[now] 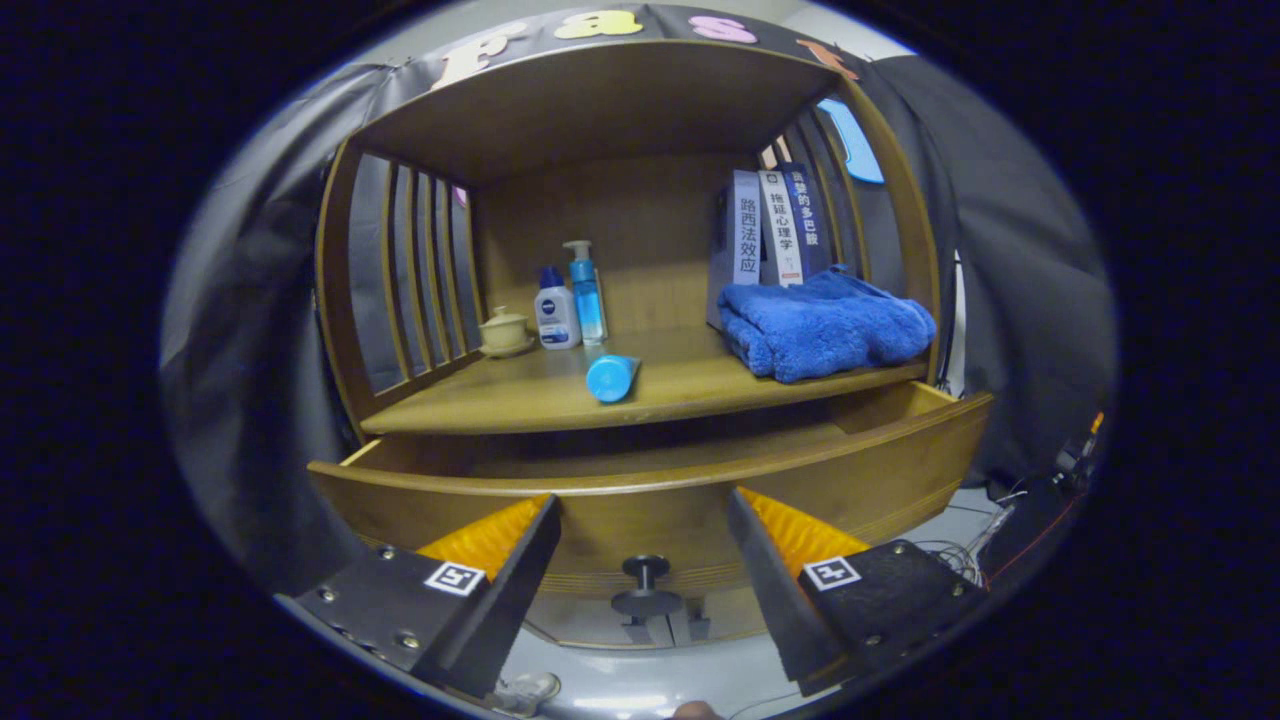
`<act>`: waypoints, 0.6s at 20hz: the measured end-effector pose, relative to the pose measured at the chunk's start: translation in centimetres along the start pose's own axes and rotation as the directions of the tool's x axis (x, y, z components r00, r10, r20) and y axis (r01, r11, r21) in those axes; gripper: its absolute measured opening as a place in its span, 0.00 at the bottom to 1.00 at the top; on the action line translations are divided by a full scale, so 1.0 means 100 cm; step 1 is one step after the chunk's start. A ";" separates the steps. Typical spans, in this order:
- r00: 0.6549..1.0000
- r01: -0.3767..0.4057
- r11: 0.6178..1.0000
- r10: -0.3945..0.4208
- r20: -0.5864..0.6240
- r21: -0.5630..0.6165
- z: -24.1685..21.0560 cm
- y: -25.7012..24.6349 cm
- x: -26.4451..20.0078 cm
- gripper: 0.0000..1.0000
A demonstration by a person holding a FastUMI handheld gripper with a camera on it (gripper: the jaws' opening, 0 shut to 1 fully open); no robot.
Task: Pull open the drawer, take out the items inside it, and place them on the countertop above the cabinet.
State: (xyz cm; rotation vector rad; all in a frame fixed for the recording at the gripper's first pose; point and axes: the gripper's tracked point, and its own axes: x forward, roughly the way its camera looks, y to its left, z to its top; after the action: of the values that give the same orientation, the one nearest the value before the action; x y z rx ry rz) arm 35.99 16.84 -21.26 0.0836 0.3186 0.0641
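A wooden cabinet's drawer (pixel 650 490) stood pulled open, its knob (pixel 645 585) between the fingers of the tool (pixel 645 515), which gaped wide and held nothing; on the counter (pixel 680 385) above lay a blue tube (pixel 611 377), with two bottles (pixel 570 300), a lidded cup (pixel 505 330), a folded blue towel (pixel 825 335) and upright books (pixel 775 230) behind.

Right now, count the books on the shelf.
3: the books stand upright side by side behind the blue towel, beyond the open gripper. More may be hidden behind them.
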 end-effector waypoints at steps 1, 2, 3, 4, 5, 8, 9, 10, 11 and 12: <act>1.000 0.001 1.000 -0.001 0.006 -0.002 0.002 0.000 0.006 1.00; 1.000 0.001 1.000 -0.001 0.008 0.000 0.003 0.001 0.014 1.00; 1.000 0.002 1.000 -0.002 0.013 0.002 0.005 0.002 0.020 1.00; 1.000 0.003 1.000 -0.003 0.014 0.001 0.006 0.003 0.027 1.00; 1.000 0.004 1.000 -0.004 0.016 0.000 0.008 0.003 0.032 1.00; 1.000 0.006 1.000 -0.006 0.021 0.002 0.011 0.004 0.044 1.00; 1.000 0.006 1.000 -0.006 0.022 0.002 0.012 0.004 0.047 1.00; 1.000 0.007 1.000 -0.007 0.023 0.003 0.012 0.004 0.049 1.00; 1.000 0.007 1.000 -0.008 0.023 0.005 0.013 0.004 0.051 1.00; 1.000 0.008 1.000 -0.008 0.024 0.006 0.013 0.004 0.053 1.00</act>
State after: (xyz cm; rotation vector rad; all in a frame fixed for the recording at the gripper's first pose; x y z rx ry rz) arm 41.37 17.58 -21.61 0.0891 0.2955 0.0539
